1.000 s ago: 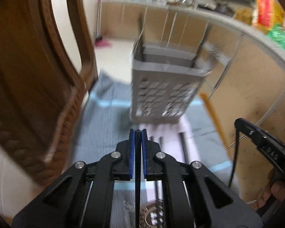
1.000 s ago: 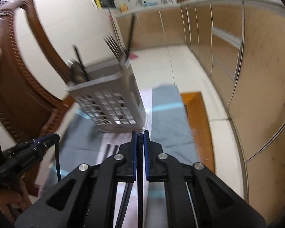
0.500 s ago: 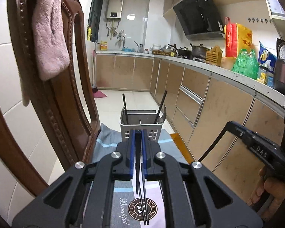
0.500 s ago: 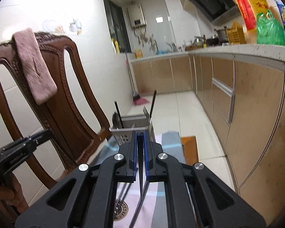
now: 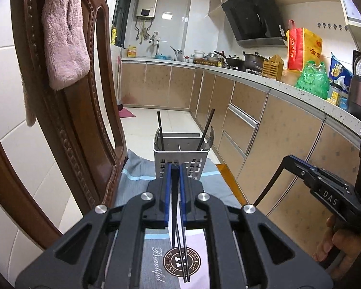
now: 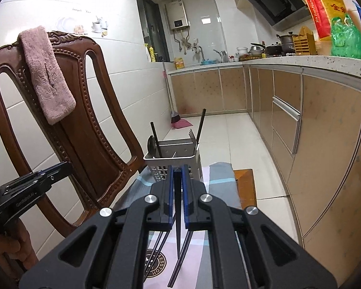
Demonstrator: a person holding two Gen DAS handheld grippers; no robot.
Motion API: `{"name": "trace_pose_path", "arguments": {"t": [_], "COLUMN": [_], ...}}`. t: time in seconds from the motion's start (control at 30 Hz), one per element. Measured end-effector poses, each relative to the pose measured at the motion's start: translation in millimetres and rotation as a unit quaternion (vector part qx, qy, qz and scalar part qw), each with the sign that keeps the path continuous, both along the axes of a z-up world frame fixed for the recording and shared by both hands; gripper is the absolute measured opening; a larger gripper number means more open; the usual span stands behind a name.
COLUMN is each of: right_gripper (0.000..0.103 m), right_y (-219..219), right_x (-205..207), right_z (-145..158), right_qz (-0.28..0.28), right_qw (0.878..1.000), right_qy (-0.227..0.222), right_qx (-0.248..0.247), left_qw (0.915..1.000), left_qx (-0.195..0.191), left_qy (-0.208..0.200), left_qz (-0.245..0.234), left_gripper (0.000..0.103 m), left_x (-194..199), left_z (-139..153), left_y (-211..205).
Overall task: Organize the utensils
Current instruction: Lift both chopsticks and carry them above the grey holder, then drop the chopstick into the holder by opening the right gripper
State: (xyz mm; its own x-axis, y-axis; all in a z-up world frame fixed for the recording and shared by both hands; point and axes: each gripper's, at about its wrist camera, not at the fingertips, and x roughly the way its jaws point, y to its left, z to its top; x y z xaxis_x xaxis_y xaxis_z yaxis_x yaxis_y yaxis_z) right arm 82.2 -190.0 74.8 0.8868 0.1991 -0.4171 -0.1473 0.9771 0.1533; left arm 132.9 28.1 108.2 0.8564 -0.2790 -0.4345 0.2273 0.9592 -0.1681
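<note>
A grey perforated utensil caddy [image 5: 180, 155] [image 6: 178, 160] stands at the far end of a grey striped mat [image 5: 137, 183]. It holds black chopsticks, a fork [image 6: 192, 133] and a dark spoon [image 6: 150, 144]. My left gripper [image 5: 175, 166] hovers above the mat in front of the caddy, shut on a black chopstick [image 5: 178, 236] that hangs down below the pads. My right gripper [image 6: 177, 167] is beside it at the same height, shut on another black chopstick [image 6: 178, 236]. The left wrist view shows that stick [image 5: 268, 183] dangling from the right gripper [image 5: 291, 160]. More dark utensils [image 6: 180, 260] lie on the mat.
A brown wooden chair [image 6: 84, 125] with a pink towel [image 5: 65, 36] over its back stands close on the left. Kitchen cabinets [image 5: 288, 149] and a cluttered counter run along the right. Tiled floor lies beyond the caddy. A hand [image 5: 337, 243] holds the right gripper.
Both grippers rose and tilted up with their chopsticks, so the caddy now sits smaller and farther ahead. Over the last half second nothing visibly moved.
</note>
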Motion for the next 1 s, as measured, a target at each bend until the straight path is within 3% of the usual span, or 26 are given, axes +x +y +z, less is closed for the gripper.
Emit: {"name": "trace_pose_path", "arguments": {"t": [0.17, 0.33, 0.5, 0.6, 0.8, 1.0], "right_gripper": [0.007, 0.007, 0.007, 0.007, 0.007, 0.007], "right_y": [6, 18, 40, 47, 45, 23], "right_x": [-2, 19, 66, 101, 174, 217], "right_z": [14, 58, 118, 133, 108, 35], "right_qz": [0.009, 0.012, -0.005, -0.028, -0.077, -0.117], "right_qw": [1.0, 0.999, 0.994, 0.992, 0.992, 0.992], "right_qy": [-0.012, -0.044, -0.103, -0.12, -0.1, -0.049], "right_qx": [0.004, -0.001, -0.023, -0.028, -0.029, 0.009], "left_qw": [0.9999, 0.9997, 0.9993, 0.9991, 0.9988, 0.9986], "left_qx": [-0.01, -0.023, -0.037, -0.041, -0.045, -0.048], "left_qy": [-0.001, -0.001, 0.005, 0.007, 0.017, 0.018], "left_qz": [0.001, 0.0, 0.003, 0.003, 0.005, 0.008], "left_gripper": [0.008, 0.008, 0.007, 0.007, 0.007, 0.007], "left_x": [2, 3, 8, 10, 19, 29], "left_z": [0, 0, -4, -6, -12, -13], "left_y": [4, 13, 24, 29, 37, 43]}}
